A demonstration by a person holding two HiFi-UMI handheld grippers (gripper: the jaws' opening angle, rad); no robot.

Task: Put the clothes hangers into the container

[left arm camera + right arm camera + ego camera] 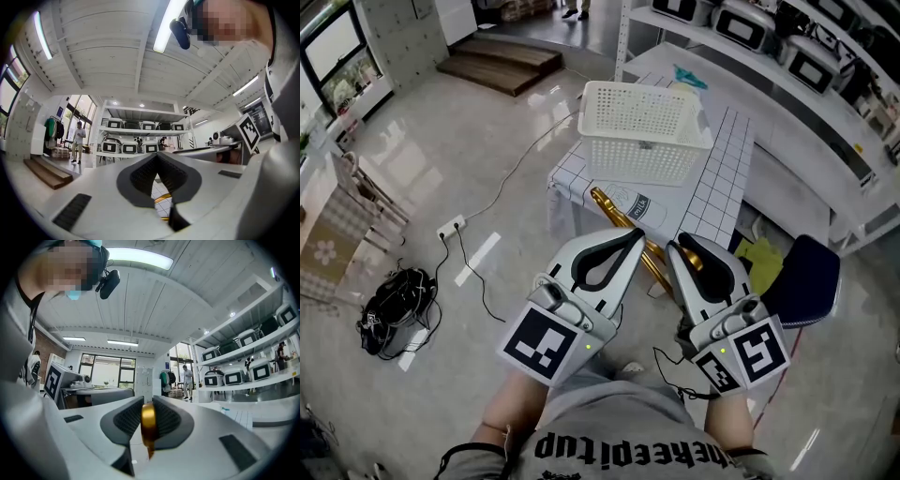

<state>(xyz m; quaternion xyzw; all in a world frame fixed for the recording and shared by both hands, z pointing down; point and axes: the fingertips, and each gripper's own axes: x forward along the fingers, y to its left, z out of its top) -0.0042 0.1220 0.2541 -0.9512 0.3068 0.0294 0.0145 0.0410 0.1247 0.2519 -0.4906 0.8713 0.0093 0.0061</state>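
Head view: white perforated basket [642, 131] upright at the far end of a small grid-patterned table [724, 178], open side up.

More gold hangers [612, 210] flat on the tabletop just in front of the basket, partly covered by the two grippers, all outside the basket.

Right gripper [682, 248] above the near edge of the table, jaws clamped on a gold clothes hanger [692, 255]. In the right gripper view, right gripper [148, 401] with the rounded gold bar of that hanger [148, 423] pressed between both ribbed pads and running down below them.

Left gripper [633, 236] just beside the right one, over the hangers on the table. In the left gripper view, left gripper [157, 157] with jaw tips meeting and nothing between the pads; a gold curve and table grid visible through the gap beneath.

Surroundings: navy chair [806, 277] right of the table, power strip [450, 227] on the floor to the left, wooden step [502, 64] at the far left.
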